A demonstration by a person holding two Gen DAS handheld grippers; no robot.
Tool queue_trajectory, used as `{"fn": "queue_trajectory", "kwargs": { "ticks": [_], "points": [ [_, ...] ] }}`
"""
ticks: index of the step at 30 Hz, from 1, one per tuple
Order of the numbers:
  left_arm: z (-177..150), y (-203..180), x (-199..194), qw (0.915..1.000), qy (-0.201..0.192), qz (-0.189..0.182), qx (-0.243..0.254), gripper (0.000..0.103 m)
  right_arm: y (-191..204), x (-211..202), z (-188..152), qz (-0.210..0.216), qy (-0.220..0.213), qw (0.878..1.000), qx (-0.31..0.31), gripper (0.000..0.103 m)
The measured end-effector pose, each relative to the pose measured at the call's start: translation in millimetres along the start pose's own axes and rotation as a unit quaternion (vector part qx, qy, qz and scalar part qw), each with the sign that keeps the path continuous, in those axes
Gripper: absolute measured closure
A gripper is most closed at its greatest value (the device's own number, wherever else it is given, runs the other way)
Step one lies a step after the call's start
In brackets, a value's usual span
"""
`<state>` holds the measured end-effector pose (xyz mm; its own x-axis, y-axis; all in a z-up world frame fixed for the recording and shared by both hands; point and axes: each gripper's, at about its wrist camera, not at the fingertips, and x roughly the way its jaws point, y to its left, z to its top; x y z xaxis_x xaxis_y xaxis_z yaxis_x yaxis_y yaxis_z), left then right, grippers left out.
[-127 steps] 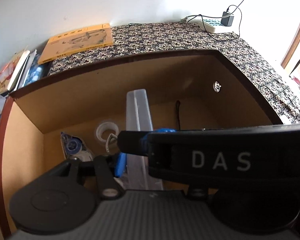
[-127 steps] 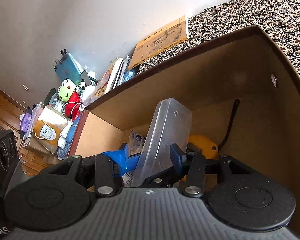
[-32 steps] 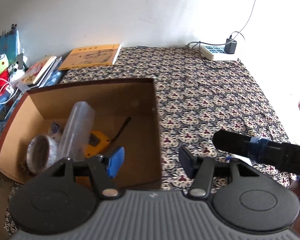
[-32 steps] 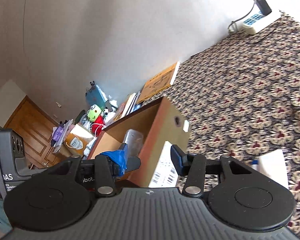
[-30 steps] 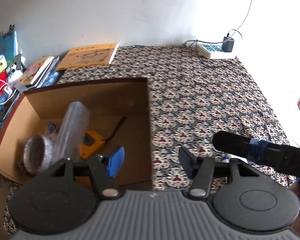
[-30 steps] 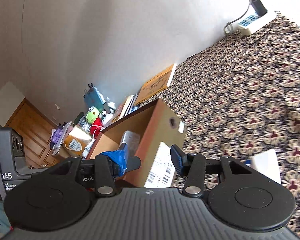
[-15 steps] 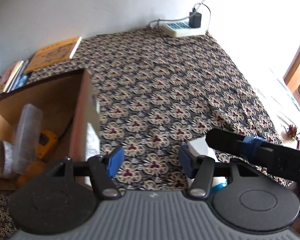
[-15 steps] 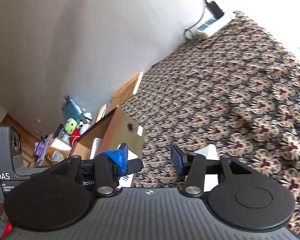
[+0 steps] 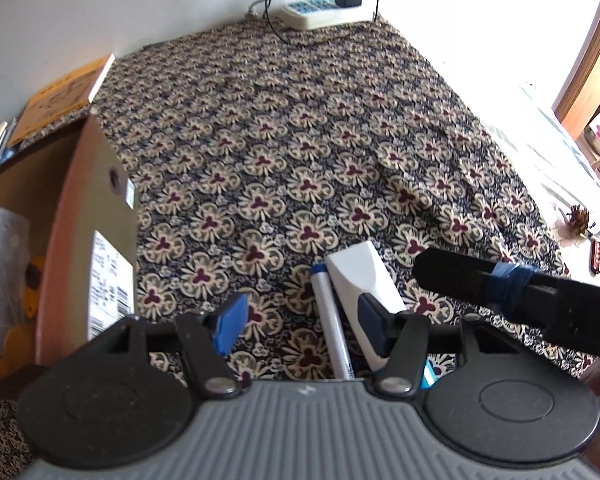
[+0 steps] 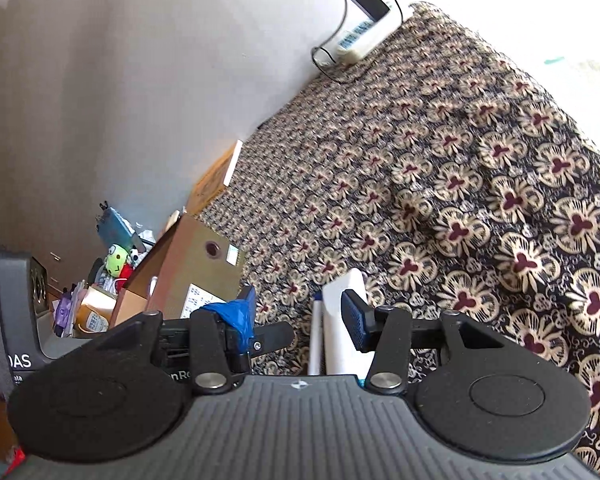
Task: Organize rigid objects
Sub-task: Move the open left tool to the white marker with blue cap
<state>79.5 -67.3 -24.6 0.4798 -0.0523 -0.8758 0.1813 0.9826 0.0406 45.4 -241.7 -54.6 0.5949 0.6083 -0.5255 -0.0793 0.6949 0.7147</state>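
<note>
Left wrist view first: my left gripper [image 9: 300,322] hangs over the patterned cloth [image 9: 300,128] with its jaws apart and nothing between them; just past the fingers lie a slim silver pen [image 9: 332,320] with a blue tip and a flat white case [image 9: 360,280], side by side and touching or nearly so; both run their long axes away from me, leaning slightly left at the far end; the cardboard box [image 9: 96,216] stands well to the left, already holding a clear container [image 9: 2,272] and something yellow. I judge the pen light, stiff and smooth (it may roll or slip), so I would pinch it across its middle; the case looks rigid and light too, best taken across its narrow width.

Right wrist view: my right gripper [image 10: 298,318] is likewise spread and empty, hovering right above the same pair; the white case [image 10: 342,320] sits between the fingers, its long axis pointing forward, with the pen [image 10: 315,336] just left of it; the box [image 10: 188,272] lies beyond to the left, the power strip [image 10: 360,38] far off by the wall.
</note>
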Motion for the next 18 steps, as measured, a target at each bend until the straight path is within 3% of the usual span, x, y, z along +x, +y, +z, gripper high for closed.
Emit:
{"fn": "queue_trajectory", "kwargs": {
  "ticks": [10, 18],
  "points": [
    [-20.5, 11.2, 29.8, 0.9986, 0.048, -0.020, -0.014, 0.043, -6.1, 23.5, -14.4, -0.010, 0.040, 0.999, 0.015, 0.071],
    [-26.6, 20.4, 34.5, 0.9975, 0.060, -0.032, -0.016, 0.042, 3.7, 31.9, -16.7, -0.004, 0.039, 0.999, 0.018, 0.071]
  ]
}}
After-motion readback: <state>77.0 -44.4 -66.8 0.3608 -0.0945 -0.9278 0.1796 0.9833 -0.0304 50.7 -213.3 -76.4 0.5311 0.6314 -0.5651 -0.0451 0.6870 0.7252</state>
